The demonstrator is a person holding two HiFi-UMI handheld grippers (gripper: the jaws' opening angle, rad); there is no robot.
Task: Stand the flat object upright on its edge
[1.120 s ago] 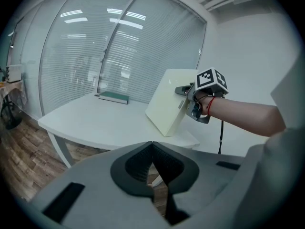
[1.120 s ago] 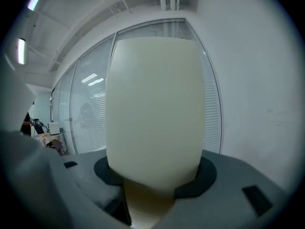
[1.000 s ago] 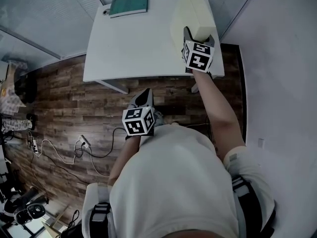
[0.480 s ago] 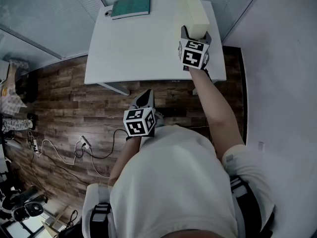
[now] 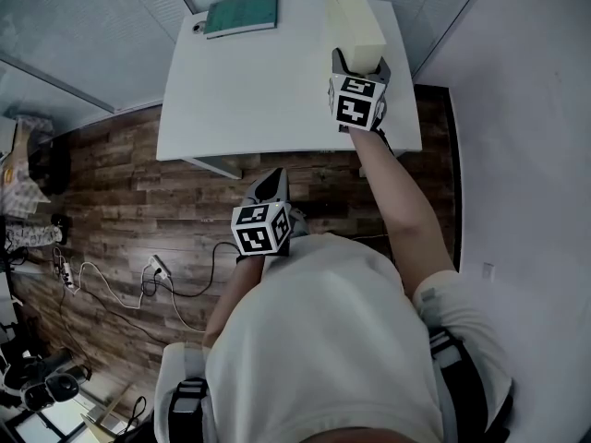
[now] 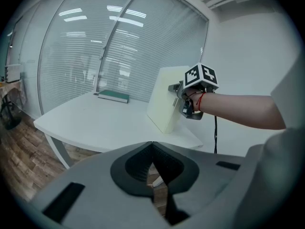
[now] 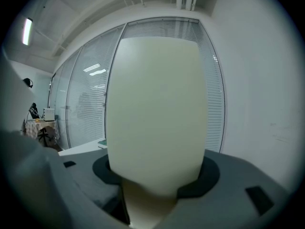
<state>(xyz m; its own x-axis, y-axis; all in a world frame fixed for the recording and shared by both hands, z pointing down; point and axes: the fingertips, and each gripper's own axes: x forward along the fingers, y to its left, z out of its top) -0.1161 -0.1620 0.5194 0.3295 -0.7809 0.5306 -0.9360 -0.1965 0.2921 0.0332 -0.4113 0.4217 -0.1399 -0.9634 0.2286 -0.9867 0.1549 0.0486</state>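
While the right gripper (image 5: 359, 64) sits at the upper right of the head view, its jaws have the cream block (image 5: 352, 15) between them. The jaws have just been opening a bit. In the right gripper view the block fills the gap and the pads look in contact with both of its broad faces. The block stands on its lower edge on the white table (image 5: 249, 90), near the table's right side. It looks roughly upright in the left gripper view, with its narrow top face toward the head camera. A green book (image 5: 241, 14) lies flat at the table's far edge, top centre of the head view, well apart from the block. The left gripper (image 5: 269, 183) hangs at frame centre, off the table and over the wood floor (image 5: 120, 183), close to the person's body. Its jaws are together with nothing between them. A cable (image 5: 180, 290) runs over the floor at lower left. A glass wall with blinds stands behind the table.
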